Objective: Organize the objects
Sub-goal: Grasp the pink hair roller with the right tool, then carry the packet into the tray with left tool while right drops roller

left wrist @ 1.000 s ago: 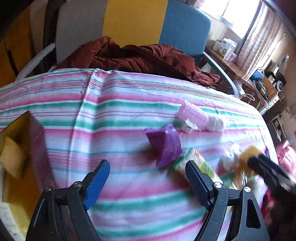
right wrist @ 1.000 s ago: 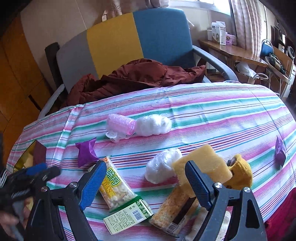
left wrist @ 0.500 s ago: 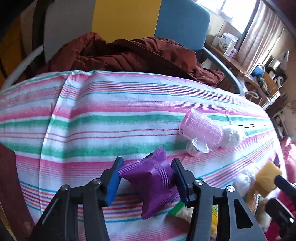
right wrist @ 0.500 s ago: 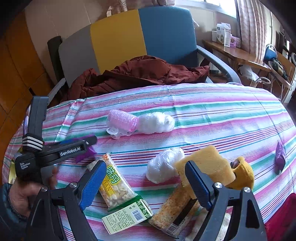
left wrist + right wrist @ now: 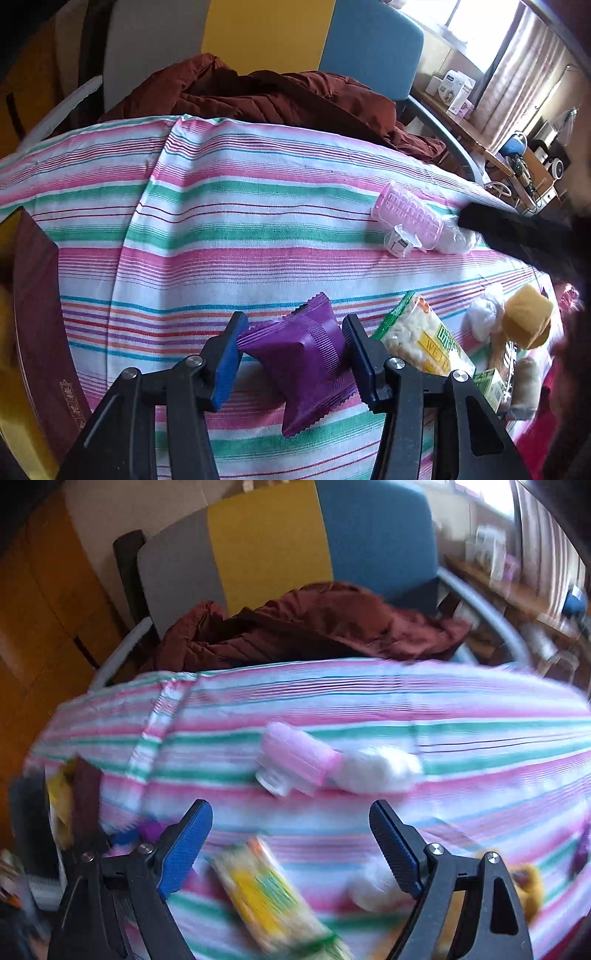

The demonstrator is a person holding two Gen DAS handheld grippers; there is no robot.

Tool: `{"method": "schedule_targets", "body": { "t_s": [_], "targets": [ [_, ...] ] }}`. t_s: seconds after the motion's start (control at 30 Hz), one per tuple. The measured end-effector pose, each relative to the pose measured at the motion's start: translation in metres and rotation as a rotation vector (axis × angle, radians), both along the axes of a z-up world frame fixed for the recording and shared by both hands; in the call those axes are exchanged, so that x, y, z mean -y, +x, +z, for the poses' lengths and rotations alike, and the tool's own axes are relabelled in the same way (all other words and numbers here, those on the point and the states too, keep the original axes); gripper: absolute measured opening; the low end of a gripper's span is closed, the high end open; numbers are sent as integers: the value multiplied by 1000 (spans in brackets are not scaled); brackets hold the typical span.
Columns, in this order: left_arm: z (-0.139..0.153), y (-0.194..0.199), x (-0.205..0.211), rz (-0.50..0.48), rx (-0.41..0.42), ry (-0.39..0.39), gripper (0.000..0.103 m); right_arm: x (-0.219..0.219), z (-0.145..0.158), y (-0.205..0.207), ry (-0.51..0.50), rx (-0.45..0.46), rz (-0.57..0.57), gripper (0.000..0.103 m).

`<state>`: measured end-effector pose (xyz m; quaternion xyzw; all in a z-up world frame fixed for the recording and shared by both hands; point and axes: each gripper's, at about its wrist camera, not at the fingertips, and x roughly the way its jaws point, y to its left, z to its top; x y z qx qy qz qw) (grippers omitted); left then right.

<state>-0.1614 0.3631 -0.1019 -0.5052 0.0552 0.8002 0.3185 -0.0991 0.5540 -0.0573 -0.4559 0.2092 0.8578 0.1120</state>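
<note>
My left gripper [image 5: 293, 341] is shut on a purple snack packet [image 5: 306, 360] and holds it just above the striped tablecloth [image 5: 229, 236]. My right gripper [image 5: 290, 834] is open and empty above the cloth, near a pink hair roller [image 5: 295, 757] and a white wad [image 5: 376, 770]. The roller [image 5: 408, 216] also shows in the left wrist view. A green and yellow snack bag [image 5: 424, 341] lies right of the purple packet; it shows blurred in the right wrist view [image 5: 269, 897]. A yellow sponge [image 5: 526, 317] lies at the right.
A dark red box [image 5: 37, 325] stands at the left table edge. A chair [image 5: 258, 33] with a brown jacket [image 5: 266, 96] stands behind the table. The right gripper's body [image 5: 524, 232] crosses the right side. The right wrist view is motion blurred.
My left gripper closed on the purple packet and lifted it slightly. My right gripper moved forward and left toward the pink roller, staying open.
</note>
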Motion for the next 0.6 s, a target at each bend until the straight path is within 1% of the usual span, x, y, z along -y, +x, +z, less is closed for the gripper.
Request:
{"method": "schedule_targets", "body": {
  "t_s": [0.03, 0.13, 0.23, 0.33, 0.37, 0.4, 0.5, 0.6],
  "targets": [
    [0, 0, 1, 0, 1, 5, 54, -1, -3, -11, -8, 9, -16, 89],
    [-1, -1, 2, 4, 9, 20, 54, -4, -13, -40, 31, 48, -83, 89],
    [-1, 1, 2, 1, 1, 21, 55, -8, -31, -64, 88, 132, -132, 89],
    [-2, 3, 2, 0, -4, 23, 53, -9, -49, -74, 65, 195, -115, 89],
    [-2, 4, 3, -1, -6, 25, 53, -8, -52, -73, 57, 191, -112, 78],
    [-3, 4, 3, -1, -9, 28, 53, -7, -53, -70, 47, 177, -109, 76],
    [-4, 7, 3, -4, -20, 28, 53, -1, -51, -52, 20, 153, -76, 75],
    [-3, 8, 3, -5, -25, 18, 52, 13, -42, -25, 7, 131, -25, 75]
  ]
}}
